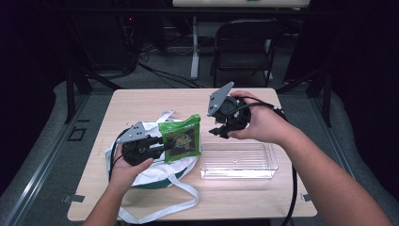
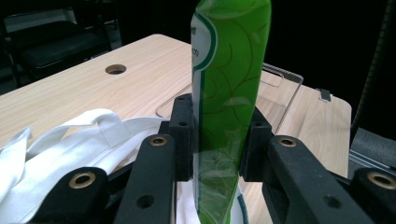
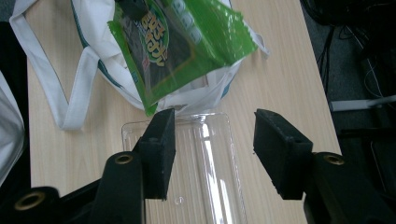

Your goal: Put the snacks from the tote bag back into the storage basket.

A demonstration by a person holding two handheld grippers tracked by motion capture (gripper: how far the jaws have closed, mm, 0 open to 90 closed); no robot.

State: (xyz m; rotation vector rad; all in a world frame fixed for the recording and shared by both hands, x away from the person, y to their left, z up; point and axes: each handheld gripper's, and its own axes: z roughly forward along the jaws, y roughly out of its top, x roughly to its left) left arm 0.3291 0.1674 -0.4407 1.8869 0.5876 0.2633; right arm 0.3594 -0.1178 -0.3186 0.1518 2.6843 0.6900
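A green snack packet (image 1: 181, 138) is held up over a white cloth bag (image 1: 155, 169) by my left gripper (image 1: 162, 147), which is shut on its left edge. In the left gripper view the packet (image 2: 229, 84) stands edge-on between the two black jaws. My right gripper (image 1: 217, 132) hovers open above the far left corner of a clear plastic tray (image 1: 239, 161). The right gripper view looks down past my right gripper (image 3: 212, 149) at the tray (image 3: 205, 163), the packet (image 3: 182, 42) and the bag (image 3: 93, 46).
The wooden table (image 1: 141, 101) has a round cable hole (image 2: 115, 69). A white strap of the bag (image 1: 179, 207) trails toward the table's front edge. A folding chair (image 1: 244, 47) stands behind the table.
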